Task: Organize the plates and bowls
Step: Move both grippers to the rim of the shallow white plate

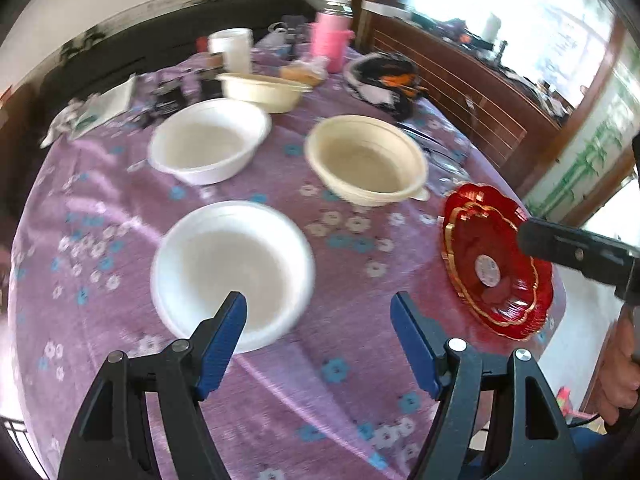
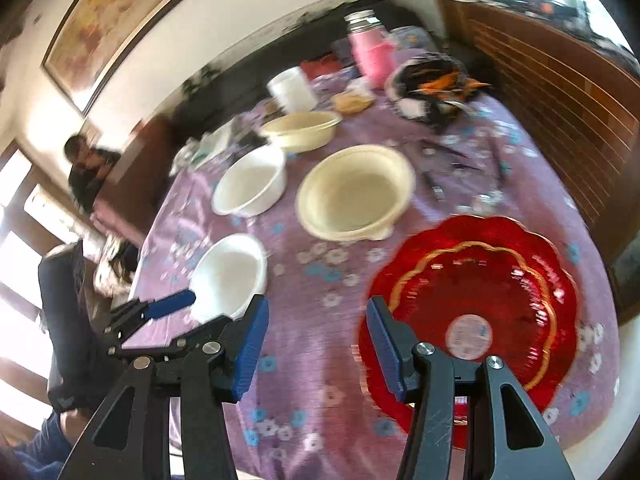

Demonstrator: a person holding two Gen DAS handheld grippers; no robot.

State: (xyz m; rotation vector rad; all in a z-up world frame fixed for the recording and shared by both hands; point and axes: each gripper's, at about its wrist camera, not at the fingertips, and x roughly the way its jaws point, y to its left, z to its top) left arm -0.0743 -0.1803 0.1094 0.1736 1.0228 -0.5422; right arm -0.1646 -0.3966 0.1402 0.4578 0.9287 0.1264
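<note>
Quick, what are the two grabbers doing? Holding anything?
Left gripper: jaws open, holding nothing.
Right gripper: jaws open, holding nothing.

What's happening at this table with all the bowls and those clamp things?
A person holds a two-finger clamp tool in each hand over a table with a purple cloth. The left gripper is open beside the nearest white bowl; the right gripper is open at the edge of the red plate. Neither grips anything. Another white bowl and two cream bowls sit apart, none stacked.
</note>
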